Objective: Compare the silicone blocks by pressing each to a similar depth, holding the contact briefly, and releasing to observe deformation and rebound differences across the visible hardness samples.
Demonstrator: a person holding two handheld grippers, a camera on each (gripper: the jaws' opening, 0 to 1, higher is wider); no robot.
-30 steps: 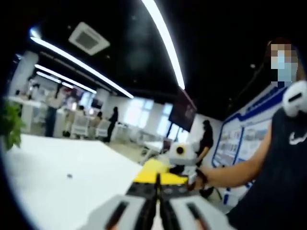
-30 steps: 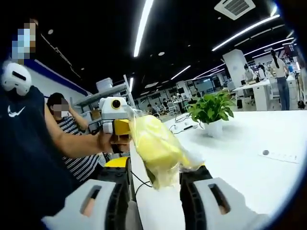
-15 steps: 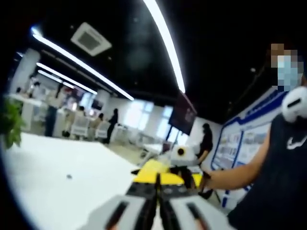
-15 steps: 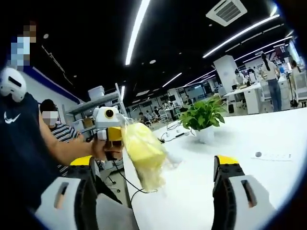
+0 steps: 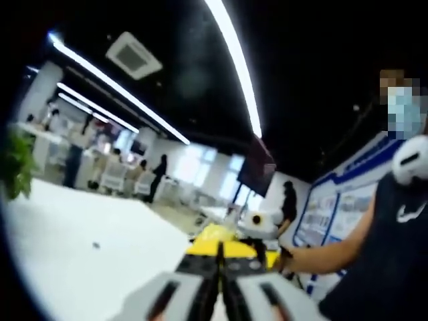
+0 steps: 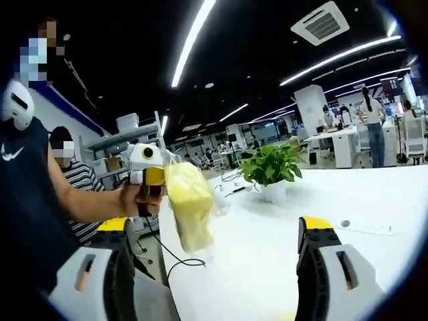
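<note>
The yellow silicone block (image 6: 188, 206), wrapped in clear film, hangs in my left gripper (image 6: 167, 194), whose jaws are clamped on it above the edge of the white table (image 6: 267, 267). A second ago my right gripper (image 6: 210, 267) was squeezing this block; now its jaws stand wide apart, clear of it on either side. In the left gripper view, my left gripper (image 5: 219, 277) shows its jaws pressed together, yellow at the tips. A potted plant (image 6: 273, 167) stands farther back.

Person (image 6: 27, 200) wears a dark sleeveless logo shirt (image 5: 391, 247).
</note>
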